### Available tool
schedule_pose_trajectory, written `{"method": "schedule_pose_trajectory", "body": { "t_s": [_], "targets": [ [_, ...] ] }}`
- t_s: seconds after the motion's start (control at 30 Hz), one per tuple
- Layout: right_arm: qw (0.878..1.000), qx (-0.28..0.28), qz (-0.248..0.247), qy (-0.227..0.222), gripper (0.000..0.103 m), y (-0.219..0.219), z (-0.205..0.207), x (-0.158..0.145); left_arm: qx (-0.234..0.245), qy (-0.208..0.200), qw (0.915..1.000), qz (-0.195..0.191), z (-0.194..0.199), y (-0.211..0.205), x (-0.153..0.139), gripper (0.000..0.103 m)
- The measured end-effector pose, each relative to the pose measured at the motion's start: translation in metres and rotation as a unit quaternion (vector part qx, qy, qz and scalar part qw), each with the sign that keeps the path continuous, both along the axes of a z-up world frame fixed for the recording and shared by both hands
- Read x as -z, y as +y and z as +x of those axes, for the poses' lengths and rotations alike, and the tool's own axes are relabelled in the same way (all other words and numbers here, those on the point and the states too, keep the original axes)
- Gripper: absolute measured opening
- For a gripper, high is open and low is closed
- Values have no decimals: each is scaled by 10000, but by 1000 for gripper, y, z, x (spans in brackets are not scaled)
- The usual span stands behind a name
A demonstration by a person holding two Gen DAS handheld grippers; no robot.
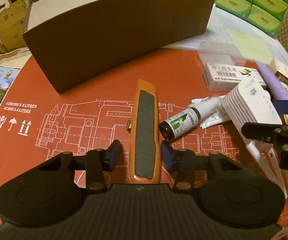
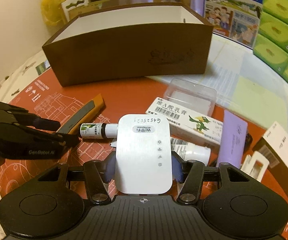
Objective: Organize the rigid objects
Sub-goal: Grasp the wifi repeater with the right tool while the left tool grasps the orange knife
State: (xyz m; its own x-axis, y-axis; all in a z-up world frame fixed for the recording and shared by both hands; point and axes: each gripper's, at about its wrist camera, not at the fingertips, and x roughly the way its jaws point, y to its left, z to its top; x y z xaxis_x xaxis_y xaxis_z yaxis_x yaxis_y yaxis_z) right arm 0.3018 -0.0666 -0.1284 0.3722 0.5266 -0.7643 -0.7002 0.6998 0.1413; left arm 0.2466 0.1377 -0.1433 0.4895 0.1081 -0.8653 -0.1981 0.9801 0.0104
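Observation:
An orange utility knife [image 1: 144, 132] with a grey grip lies flat on the red printed mat [image 1: 84, 92], pointing toward the brown open box [image 1: 114, 40]. My left gripper [image 1: 141, 146] straddles its handle. The right pad is at the knife's edge, while a strip of mat shows between the left pad and the knife. My right gripper [image 2: 143, 168] is shut on a white WiFi repeater [image 2: 144, 152], with both blue pads against its sides. In the left wrist view the repeater [image 1: 249, 104] sits tilted at the right, its white antennas hanging down.
A small dark bottle [image 1: 181, 123] lies right beside the knife. A white medicine carton [image 2: 183, 120], a clear plastic case [image 2: 191, 94], a purple tube [image 2: 233, 136] and a white tube [image 2: 195, 152] crowd the right side. Green tissue packs [image 2: 279, 32] are stacked at the far right.

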Motion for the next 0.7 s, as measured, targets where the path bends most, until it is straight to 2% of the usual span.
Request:
{"method": "schedule_pose_trajectory", "body": {
  "t_s": [0.03,0.33,0.5,0.7],
  "targets": [
    [10000,60,-2,11,53,-1,-1,0,61,-27,10000,-41,-1,2,-1,31],
    [9979,617,-37,198,53,-5,-6,-7,243,29,9997,-29,-30,20,-7,31],
    [9960,813,-24,361,53,-6,-12,-7,273,199,9991,-268,-54,26,-10,31],
    [9945,963,-66,408,53,-10,-16,-7,424,107,9988,-209,-39,26,-11,36]
  ]
}}
